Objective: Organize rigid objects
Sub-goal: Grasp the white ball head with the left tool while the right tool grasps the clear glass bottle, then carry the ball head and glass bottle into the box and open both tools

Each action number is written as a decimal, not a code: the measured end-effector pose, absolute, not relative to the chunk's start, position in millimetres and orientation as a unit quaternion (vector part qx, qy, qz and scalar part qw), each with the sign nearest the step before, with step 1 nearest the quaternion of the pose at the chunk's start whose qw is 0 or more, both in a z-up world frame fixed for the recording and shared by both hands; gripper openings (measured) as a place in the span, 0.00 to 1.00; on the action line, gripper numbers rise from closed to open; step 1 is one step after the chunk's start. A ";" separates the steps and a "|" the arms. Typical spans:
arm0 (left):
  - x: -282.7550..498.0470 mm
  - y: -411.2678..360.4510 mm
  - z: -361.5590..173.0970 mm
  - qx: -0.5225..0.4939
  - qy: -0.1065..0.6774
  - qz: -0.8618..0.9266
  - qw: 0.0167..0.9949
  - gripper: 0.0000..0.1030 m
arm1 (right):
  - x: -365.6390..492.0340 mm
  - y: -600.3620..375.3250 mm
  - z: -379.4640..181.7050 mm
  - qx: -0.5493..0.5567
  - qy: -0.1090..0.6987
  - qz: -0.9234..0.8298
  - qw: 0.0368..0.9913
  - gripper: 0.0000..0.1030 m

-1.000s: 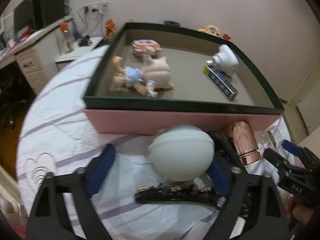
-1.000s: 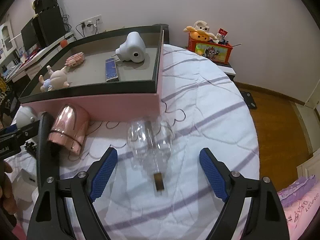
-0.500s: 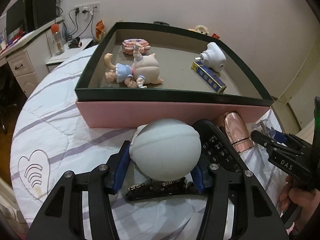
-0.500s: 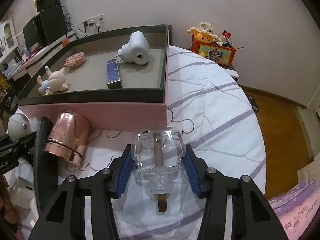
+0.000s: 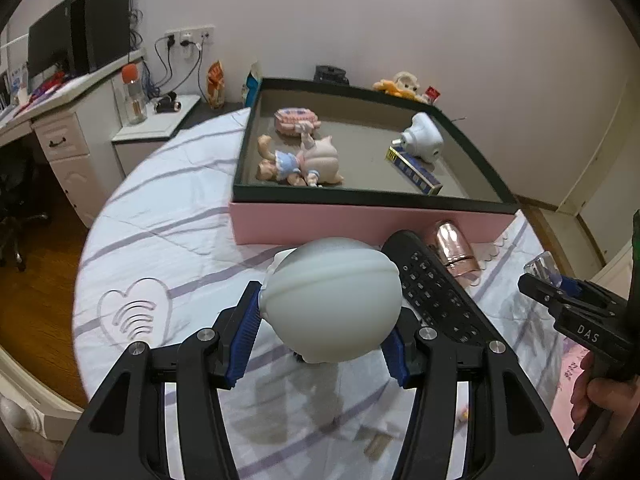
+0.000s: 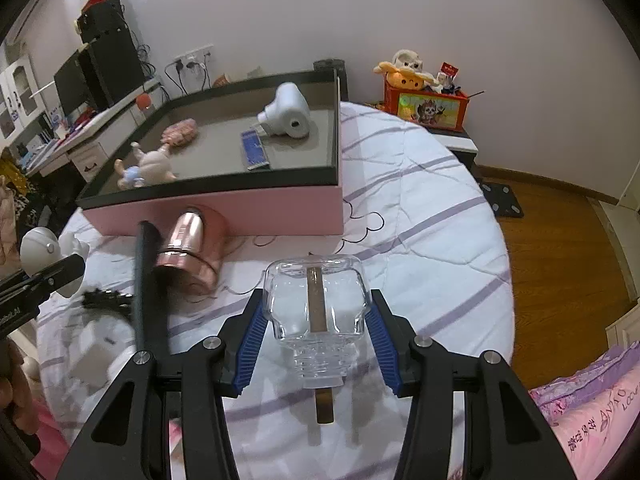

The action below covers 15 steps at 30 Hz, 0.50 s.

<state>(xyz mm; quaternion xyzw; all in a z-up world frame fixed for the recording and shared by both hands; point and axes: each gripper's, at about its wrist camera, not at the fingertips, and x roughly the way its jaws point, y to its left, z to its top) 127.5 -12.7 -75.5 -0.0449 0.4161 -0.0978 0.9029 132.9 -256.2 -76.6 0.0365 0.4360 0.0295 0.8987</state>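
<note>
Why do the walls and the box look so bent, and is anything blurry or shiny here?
Both wrist views use fisheye lenses: dark corners, the pink box bows. Left wrist view: sharp, the white ball casts a soft shadow on the bedspread. Right wrist view: glare on the copper cup; left edge smeared; clear bottle crisp.

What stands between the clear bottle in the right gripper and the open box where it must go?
Nothing visible blocks it. The right gripper holds the clear bottle above the bedsheet. Ahead is only bare sheet, then the box with its pink front wall to clear. The copper cup lies off to the left.
</note>
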 end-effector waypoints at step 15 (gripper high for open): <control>105.3 5.6 -8.7 -0.024 0.363 -0.089 0.927 0.53 | 116.0 -221.7 -8.3 0.026 0.380 0.085 0.921 0.49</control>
